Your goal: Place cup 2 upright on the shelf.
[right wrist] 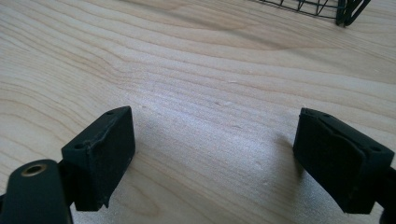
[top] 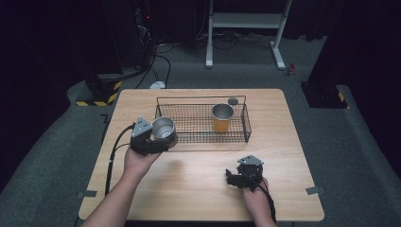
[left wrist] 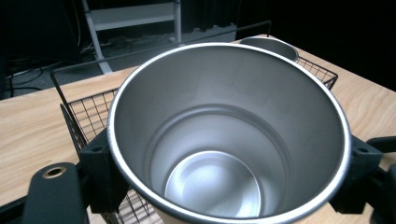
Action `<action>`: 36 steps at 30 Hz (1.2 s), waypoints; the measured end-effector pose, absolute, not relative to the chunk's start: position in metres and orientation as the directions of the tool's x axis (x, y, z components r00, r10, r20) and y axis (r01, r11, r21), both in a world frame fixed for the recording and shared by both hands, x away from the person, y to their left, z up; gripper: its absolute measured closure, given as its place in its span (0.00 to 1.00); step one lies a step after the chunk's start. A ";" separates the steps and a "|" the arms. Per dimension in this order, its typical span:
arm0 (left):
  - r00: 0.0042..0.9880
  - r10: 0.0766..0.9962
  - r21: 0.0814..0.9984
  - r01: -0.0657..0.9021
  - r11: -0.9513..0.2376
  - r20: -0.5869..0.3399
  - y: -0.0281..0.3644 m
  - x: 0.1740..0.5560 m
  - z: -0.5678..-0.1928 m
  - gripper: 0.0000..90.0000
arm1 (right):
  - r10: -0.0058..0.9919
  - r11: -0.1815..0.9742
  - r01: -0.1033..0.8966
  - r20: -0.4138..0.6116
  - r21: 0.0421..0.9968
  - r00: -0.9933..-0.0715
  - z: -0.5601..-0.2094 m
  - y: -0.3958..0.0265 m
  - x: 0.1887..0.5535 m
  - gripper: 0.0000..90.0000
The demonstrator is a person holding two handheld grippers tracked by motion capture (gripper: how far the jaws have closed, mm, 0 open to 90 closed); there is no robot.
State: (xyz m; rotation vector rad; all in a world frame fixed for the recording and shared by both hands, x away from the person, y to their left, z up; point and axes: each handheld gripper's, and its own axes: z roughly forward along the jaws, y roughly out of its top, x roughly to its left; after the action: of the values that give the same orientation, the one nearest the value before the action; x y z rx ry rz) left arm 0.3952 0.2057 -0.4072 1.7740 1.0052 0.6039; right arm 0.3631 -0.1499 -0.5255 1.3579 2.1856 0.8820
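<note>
My left gripper is shut on a steel cup, held above the table at the wire basket's near left corner. In the left gripper view the cup's empty inside gapes between the two black pads, which press on its sides. A second steel cup with a yellow body stands upright inside the basket, right of middle. My right gripper rests low over the table's near right part, jaws wide apart with bare wood between the pads.
A small dark round lid lies behind the basket on the wooden table. The basket's corner shows far ahead of the right gripper. Beyond the table are a white stand, cables and hazard-striped blocks.
</note>
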 end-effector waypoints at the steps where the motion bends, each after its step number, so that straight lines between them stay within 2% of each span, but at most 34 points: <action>1: 0.536 0.843 0.914 0.363 -0.183 -0.043 0.205 0.396 -0.407 0.21 | 0.900 0.322 0.634 -0.019 0.703 -0.436 -0.525 -0.150 0.363 0.14; 36: 0.495 0.869 0.899 0.389 -0.202 -0.019 0.192 0.461 -0.407 0.21 | 0.892 0.334 0.631 -0.018 0.700 -0.452 -0.525 -0.149 0.366 0.13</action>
State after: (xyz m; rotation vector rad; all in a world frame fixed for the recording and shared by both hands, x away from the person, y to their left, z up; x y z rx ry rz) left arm 0.4611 0.1920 -0.4070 1.7962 1.0589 0.6377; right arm 0.3661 -0.1487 -0.5254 1.3422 2.2042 0.8864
